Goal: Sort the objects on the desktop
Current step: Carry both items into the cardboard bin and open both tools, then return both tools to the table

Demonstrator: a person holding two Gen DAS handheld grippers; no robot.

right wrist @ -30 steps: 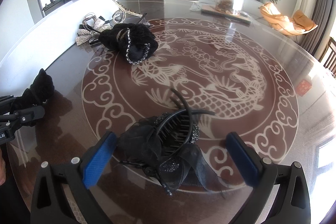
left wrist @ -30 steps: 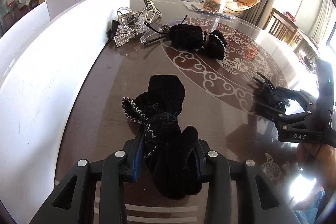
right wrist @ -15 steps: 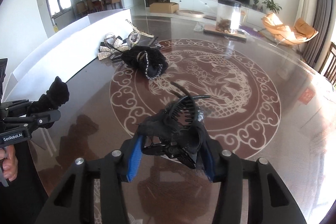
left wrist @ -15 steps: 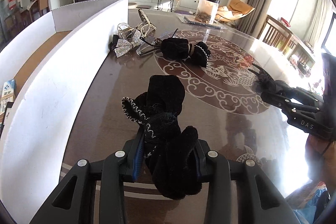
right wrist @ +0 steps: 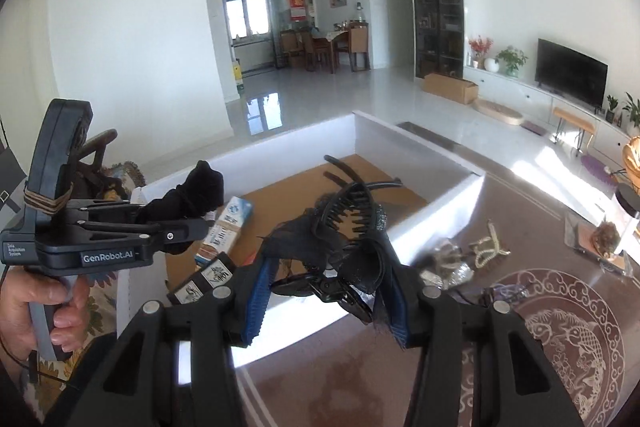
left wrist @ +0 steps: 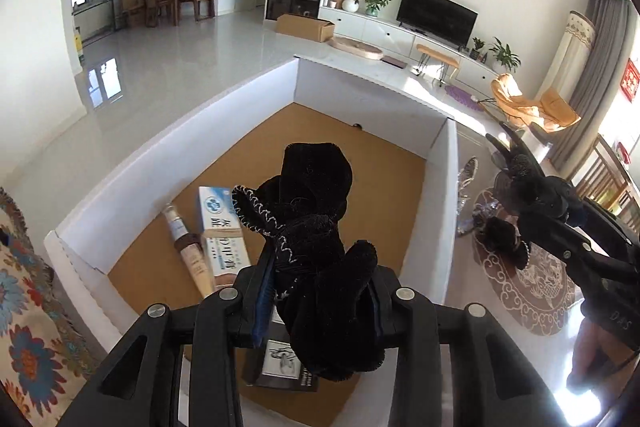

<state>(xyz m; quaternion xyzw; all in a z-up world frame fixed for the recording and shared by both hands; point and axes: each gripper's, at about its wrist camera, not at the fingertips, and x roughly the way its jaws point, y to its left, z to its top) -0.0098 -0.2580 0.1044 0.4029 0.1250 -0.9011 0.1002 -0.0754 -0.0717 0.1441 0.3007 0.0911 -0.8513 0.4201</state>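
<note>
Your left claw [left wrist: 320,291] is pinching a black velvet hair bow [left wrist: 316,227] with white stitching on 1 edge, and you hold it in the air above the open white box [left wrist: 248,95]. The box has a brown cardboard floor. On this floor, at the near left side, lie a blue and white toothpaste carton [left wrist: 222,227], a thin tube [left wrist: 188,247] just beside it, and a dark small box with a white label [left wrist: 280,359] under the bow.

Your right claw [right wrist: 328,291] is pressed onto a black claw hair clip [right wrist: 352,227] with black gauze fabric. In the right wrist view it is in the air over the near wall of the box, at the edge of the bench [right wrist: 520,367].

On the bench, right of the box, rest the other hair accessories: a pearl and rhinestone pile [right wrist: 468,255] close to the box wall. The bench top carries a round dragon pattern [right wrist: 572,339].

In the right wrist view your left hand [right wrist: 36,311] grips the handle of the left tool.
</note>
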